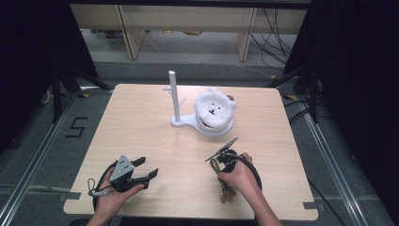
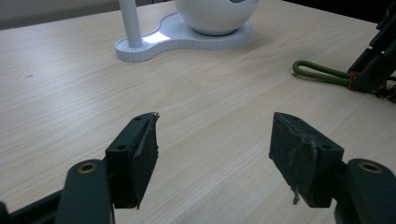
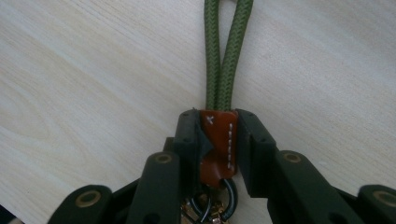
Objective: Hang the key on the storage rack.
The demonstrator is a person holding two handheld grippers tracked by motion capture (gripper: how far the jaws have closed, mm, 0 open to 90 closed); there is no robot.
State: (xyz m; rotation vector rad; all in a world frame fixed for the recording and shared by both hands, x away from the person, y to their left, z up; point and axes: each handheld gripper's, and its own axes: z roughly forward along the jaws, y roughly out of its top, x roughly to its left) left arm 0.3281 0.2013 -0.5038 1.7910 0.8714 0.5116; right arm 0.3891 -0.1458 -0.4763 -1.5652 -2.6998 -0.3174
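Observation:
A keychain lies near the table's front right: an olive-green cord loop (image 3: 226,51) joined by a brown leather tab (image 3: 218,140) to a dark ring (image 3: 219,205) with keys (image 1: 227,194). My right gripper (image 3: 217,135) is shut on the leather tab, and the loop points away along the wood. In the high view that gripper (image 1: 220,168) sits under a hand, with the loop (image 1: 214,165) at its left. My left gripper (image 1: 148,167) rests at the front left, open and holding nothing. Its jaws (image 2: 212,149) face the cord (image 2: 322,72) from a distance.
A white stand (image 1: 181,122) with an upright post (image 1: 174,94) and small pegs stands at the table's middle back. Its round bowl holds a white fluffy object (image 1: 214,106). In the left gripper view the stand's base (image 2: 182,37) lies ahead. Bare wood (image 1: 141,122) stretches between.

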